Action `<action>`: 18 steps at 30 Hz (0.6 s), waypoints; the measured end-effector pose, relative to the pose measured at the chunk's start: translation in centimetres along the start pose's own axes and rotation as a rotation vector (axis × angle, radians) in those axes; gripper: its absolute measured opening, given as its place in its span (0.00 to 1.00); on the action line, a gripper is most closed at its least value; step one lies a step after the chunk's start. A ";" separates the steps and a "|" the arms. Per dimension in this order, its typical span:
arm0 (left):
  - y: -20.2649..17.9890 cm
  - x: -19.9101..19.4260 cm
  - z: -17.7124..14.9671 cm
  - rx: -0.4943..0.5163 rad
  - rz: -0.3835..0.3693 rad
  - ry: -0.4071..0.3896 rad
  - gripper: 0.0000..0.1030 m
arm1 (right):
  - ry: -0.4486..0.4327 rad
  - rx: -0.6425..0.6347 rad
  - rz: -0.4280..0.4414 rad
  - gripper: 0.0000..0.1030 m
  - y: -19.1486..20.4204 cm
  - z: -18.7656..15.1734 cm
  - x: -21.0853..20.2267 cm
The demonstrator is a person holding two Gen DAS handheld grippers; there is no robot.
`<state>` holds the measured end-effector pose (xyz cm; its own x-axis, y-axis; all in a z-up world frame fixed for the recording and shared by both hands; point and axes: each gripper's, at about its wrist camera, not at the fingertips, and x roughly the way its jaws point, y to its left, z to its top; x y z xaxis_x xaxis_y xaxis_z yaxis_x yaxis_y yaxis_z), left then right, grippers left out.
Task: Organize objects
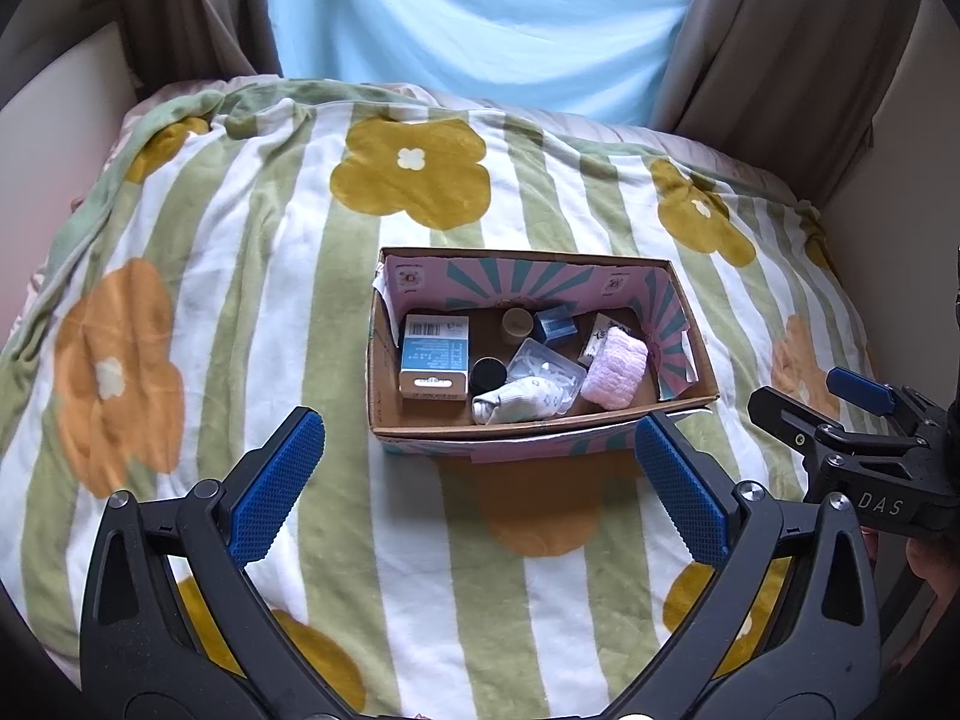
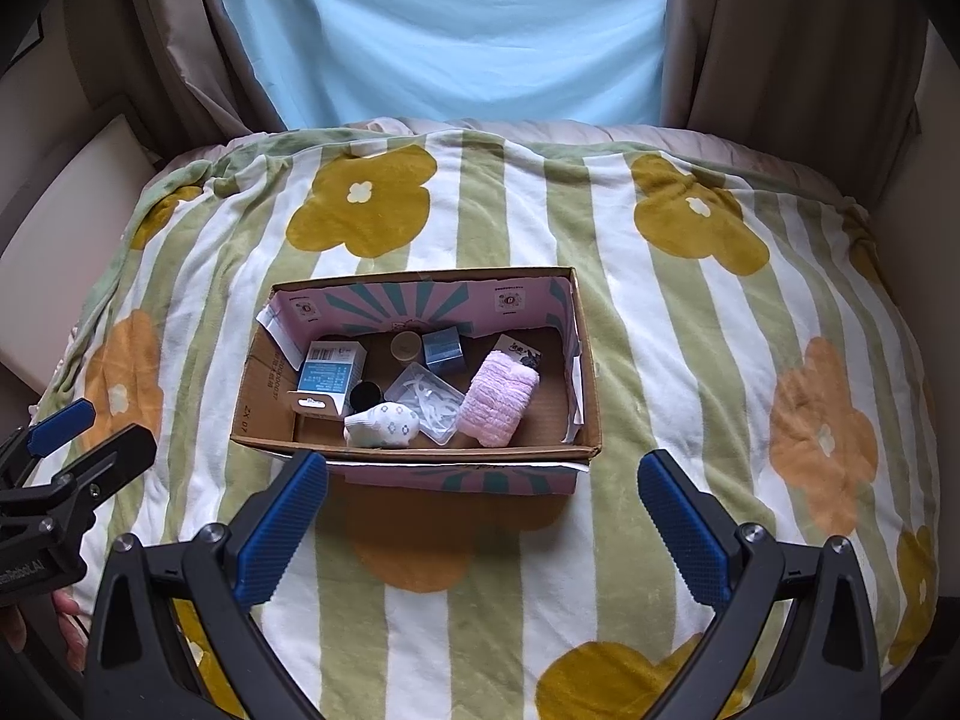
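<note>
Cardboard box (image 1: 384, 384) sits mid-blanket (image 1: 240, 252), about 12 o'clock from both grippers, holding everything: blue-white carton (image 1: 435, 354), black jar (image 1: 487, 375), white sock (image 1: 510, 405), clear packet (image 1: 546, 369), pink towel (image 1: 615, 375). Far-side items hard to identify; small card behind towel half hidden. Left gripper (image 1: 480, 480) wide open, empty. Right gripper (image 2: 483, 507) wide open, empty. Right view alone shows sock's dotted pattern (image 2: 384, 423).

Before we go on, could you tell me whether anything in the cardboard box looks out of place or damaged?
The cardboard box has torn paper lining curling off its inner walls at both ends. Inside, the pink towel roll leans on a small carton, and the white sock lies across the clear plastic case. Nothing has spilled.
</note>
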<state>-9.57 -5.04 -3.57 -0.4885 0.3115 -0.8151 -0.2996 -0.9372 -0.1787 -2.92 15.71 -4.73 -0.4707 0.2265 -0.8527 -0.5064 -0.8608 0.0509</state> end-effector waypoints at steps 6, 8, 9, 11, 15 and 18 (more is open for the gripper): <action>0.0 0.1 0.0 0.001 -0.001 0.001 1.00 | 0.002 0.005 -0.003 0.99 -0.1 -0.2 0.1; 0.0 0.1 0.0 0.002 -0.001 0.001 1.00 | 0.003 0.006 -0.003 0.99 -0.2 -0.2 0.2; 0.0 0.1 0.0 0.001 0.000 0.000 1.00 | 0.002 0.006 -0.004 0.99 -0.2 -0.2 0.2; 0.0 0.1 0.0 0.001 -0.001 0.001 1.00 | 0.004 0.005 -0.003 0.99 -0.2 -0.2 0.2; -0.1 0.1 -0.1 0.001 0.000 0.002 1.00 | 0.004 0.005 -0.004 0.99 -0.2 -0.2 0.2; -0.1 0.1 -0.1 0.001 0.001 0.002 1.00 | 0.004 0.006 -0.004 0.99 -0.2 -0.2 0.3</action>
<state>-9.55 -4.95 -3.70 -0.4870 0.3106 -0.8163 -0.3001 -0.9372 -0.1776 -2.82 15.85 -5.13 -0.4657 0.2284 -0.8550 -0.5124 -0.8573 0.0501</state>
